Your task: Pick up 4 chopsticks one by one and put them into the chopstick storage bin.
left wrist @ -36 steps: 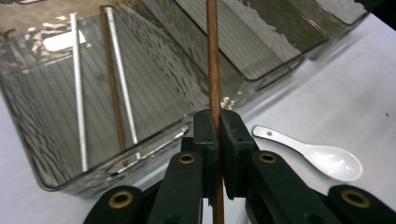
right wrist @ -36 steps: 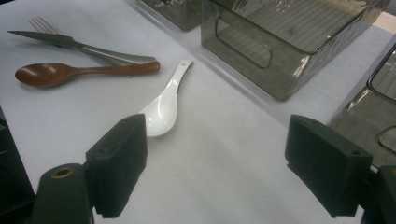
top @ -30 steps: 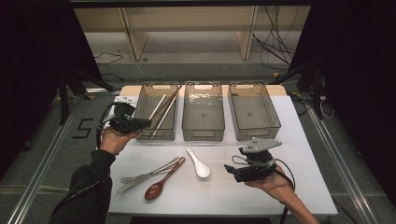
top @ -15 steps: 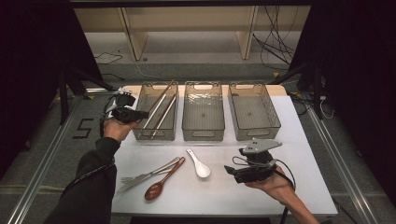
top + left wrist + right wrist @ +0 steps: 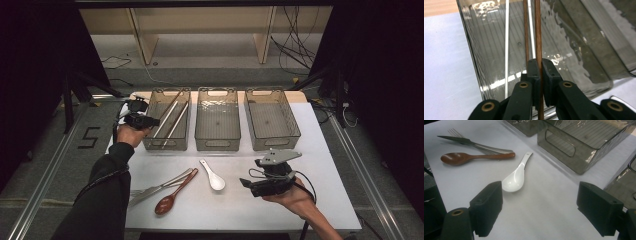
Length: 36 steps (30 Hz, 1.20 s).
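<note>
Dark room, white table [image 5: 300,200], three clear bins in row at far edge. Left gripper [image 5: 141,120] at 9 o'clock of left bin [image 5: 150,142], jaws clamped tight on brown chopstick [image 5: 538,37]; stick ran from pads over bin's near rim into bin, beside second brown stick and two pale ones. Right gripper [image 5: 250,184] at 4 o'clock of table, jaws wide apart, nothing between. White spoon [image 5: 515,178] lay just ahead of it; wooden spoon [image 5: 466,157], knife, fork at 7 o'clock.
</note>
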{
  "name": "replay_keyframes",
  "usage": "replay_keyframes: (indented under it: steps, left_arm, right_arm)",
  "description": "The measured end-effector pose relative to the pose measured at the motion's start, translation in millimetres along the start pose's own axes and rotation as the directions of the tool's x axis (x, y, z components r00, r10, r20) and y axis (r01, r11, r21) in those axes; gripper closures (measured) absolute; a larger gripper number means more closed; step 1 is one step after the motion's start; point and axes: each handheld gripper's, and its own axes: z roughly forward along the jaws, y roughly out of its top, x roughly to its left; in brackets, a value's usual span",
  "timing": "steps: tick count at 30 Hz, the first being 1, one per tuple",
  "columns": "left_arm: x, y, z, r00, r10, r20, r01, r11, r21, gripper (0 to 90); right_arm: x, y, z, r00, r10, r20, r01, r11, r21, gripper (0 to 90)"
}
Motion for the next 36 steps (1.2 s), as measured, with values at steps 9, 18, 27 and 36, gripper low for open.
replay_keyframes:
  steps: [9, 18, 27, 36]
  left_arm:
    - [-12.1, -3.7, 2.9, 0.9981, 0.062, -0.003, -0.062, 0.9977, 0.027, 55.0]
    - [-27.5, -18.4, -29.4, 0.9893, 0.1, 0.106, -0.097, 0.9946, -0.036, 32.0]
    - [-46.7, -45.5, -53.4, 0.9785, 0.139, 0.152, -0.134, 0.99, -0.046, 26.0]
    - [-75.9, -73.0, -57.8, 0.963, 0.2, 0.181, -0.192, 0.9796, -0.059, 22.2]
  right_arm:
    - [0.1, -0.1, -0.5, 1.0, -0.001, -0.001, 0.001, 1.0, -0.003, 22.3]
    - [1.3, -0.1, -2.0, 1.0, -0.003, 0.0, 0.003, 1.0, -0.01, 22.0]
    - [2.6, 0.5, -2.1, 1.0, -0.007, 0.006, 0.007, 1.0, -0.016, 21.9]
    - [3.2, 0.6, -2.8, 0.9999, -0.007, 0.008, 0.007, 1.0, -0.03, 22.0]
